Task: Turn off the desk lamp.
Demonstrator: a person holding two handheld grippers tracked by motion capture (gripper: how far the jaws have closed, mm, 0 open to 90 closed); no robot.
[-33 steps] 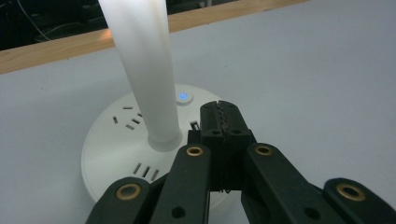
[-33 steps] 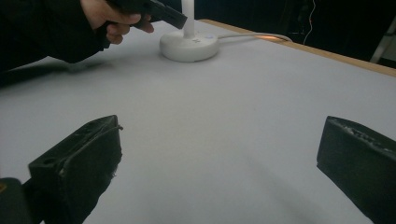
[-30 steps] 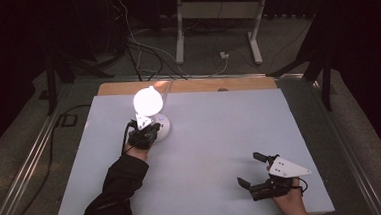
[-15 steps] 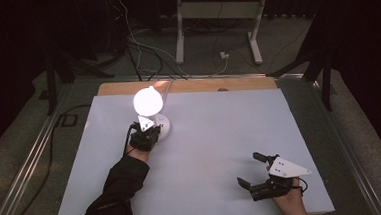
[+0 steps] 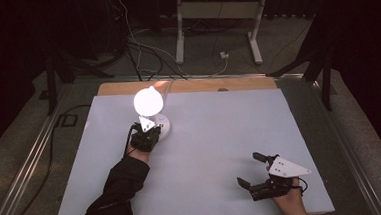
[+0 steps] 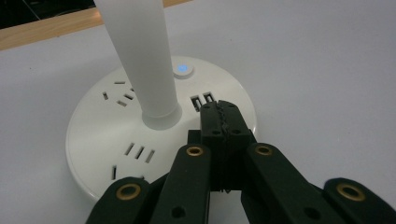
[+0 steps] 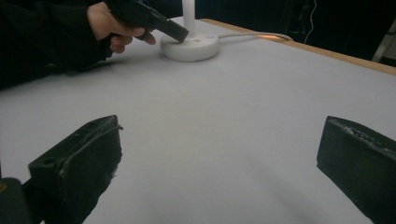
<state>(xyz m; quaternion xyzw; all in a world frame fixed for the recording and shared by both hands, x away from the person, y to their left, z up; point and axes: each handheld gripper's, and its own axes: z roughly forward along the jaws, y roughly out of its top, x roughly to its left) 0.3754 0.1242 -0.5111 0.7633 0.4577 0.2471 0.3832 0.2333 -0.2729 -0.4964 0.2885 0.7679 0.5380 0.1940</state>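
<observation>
Your left gripper (image 6: 219, 122): jaws pressed together with nothing between them, tips over the near edge of the lamp base (image 6: 116, 140), just short of its paired USB slots (image 6: 202, 100); whether the tips touch the base cannot be told.

Lamp base: round, white, flat on the table directly ahead of your left gripper. Socket slots (image 6: 137, 154) sit to the left of the tips, and a small button glowing blue (image 6: 183, 69) lies beyond them.

Lamp stem (image 6: 142, 56): white, upright, rising from the middle of the base, just left of and beyond the tips.

Lamp head (image 5: 148, 101): round, lit bright, above and past your left hand (image 5: 141, 141) in the high view.

Your right gripper (image 7: 224, 154): jaws spread wide, holding nothing, low over bare tabletop. The lamp and your left hand lie well apart from it, far ahead and to its left.

Table (image 5: 220, 135): pale surface under both grippers, with a wooden strip (image 5: 197, 85) along the far edge, beyond the lamp.
</observation>
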